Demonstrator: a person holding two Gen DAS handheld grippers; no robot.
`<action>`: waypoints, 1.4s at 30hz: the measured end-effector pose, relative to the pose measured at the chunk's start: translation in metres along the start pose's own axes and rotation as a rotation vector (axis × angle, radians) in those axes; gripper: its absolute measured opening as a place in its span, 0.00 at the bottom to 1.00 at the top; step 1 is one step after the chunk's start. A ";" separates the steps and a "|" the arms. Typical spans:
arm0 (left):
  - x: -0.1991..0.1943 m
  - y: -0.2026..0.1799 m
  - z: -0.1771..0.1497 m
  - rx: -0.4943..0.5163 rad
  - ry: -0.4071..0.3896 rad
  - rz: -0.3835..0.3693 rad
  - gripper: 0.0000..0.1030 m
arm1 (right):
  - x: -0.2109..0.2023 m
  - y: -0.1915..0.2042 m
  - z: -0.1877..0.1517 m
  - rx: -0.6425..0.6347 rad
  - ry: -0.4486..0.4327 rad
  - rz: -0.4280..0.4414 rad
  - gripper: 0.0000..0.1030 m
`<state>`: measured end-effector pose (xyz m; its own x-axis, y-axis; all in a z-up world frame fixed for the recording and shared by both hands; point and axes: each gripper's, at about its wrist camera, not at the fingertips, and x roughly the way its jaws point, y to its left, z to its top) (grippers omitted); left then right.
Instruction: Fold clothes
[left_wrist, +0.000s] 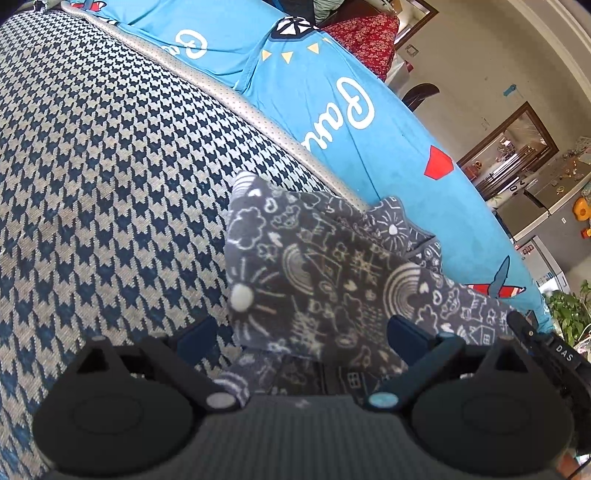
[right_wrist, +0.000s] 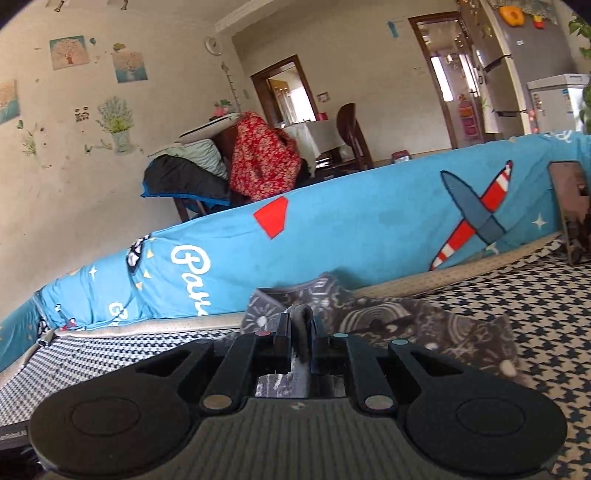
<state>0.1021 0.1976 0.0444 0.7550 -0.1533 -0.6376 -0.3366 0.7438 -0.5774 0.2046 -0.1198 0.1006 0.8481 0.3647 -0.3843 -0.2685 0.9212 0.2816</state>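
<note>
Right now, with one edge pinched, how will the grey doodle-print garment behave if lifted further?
The grey garment looks soft and floppy: it lies rumpled. Pinched by the right gripper, it would probably drape and sag. The left gripper is open, so that side likely trails.

A dark grey garment (left_wrist: 325, 266) with white doodle print lies rumpled on the houndstooth surface (left_wrist: 110, 184); one edge lifted.
</note>
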 end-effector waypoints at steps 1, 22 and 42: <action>0.001 -0.001 0.000 0.001 0.001 0.002 0.96 | -0.001 -0.004 0.000 -0.008 0.002 -0.032 0.10; 0.004 -0.015 -0.013 0.126 0.042 0.043 0.96 | -0.003 -0.051 -0.010 0.048 0.120 -0.155 0.35; 0.024 -0.011 -0.031 0.326 0.126 0.079 0.96 | 0.025 0.049 -0.064 -0.300 0.371 0.275 0.47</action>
<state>0.1062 0.1651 0.0201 0.6519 -0.1511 -0.7431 -0.1786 0.9218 -0.3441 0.1837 -0.0571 0.0486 0.5253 0.5707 -0.6312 -0.6217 0.7639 0.1733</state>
